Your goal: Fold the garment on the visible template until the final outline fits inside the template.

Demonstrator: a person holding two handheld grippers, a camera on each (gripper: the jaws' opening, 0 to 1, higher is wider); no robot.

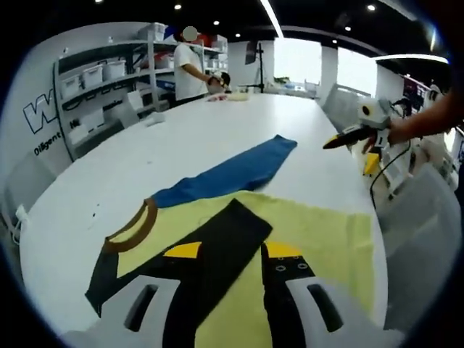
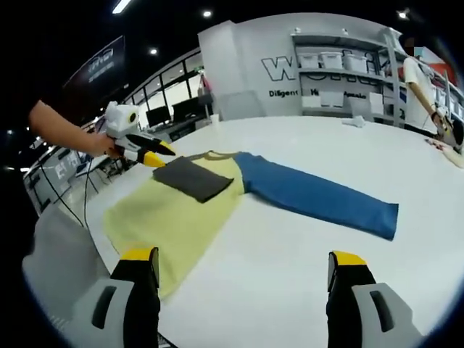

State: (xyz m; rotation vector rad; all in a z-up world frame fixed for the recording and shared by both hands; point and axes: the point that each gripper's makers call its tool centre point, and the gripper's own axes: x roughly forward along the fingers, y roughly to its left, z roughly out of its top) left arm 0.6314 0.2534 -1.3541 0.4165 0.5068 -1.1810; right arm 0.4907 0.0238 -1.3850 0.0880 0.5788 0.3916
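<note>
Left gripper view: left hand-held gripper (image 1: 230, 279) has its jaws closed on the black sleeve (image 1: 217, 254) of the garment (image 1: 312, 239), folded across the yellow body. Blue sleeve (image 1: 232, 174) lies stretched out flat toward the far side of the white tabletop (image 1: 181, 130). Right hand-held gripper (image 1: 355, 134) held above the tabletop, far right; cannot tell its state there. Right gripper view: right hand-held gripper (image 2: 243, 272) jaws wide apart, nothing between them, garment (image 2: 174, 214) beyond. Person (image 1: 190, 69) by shelves (image 1: 94, 80) in the background.
</note>
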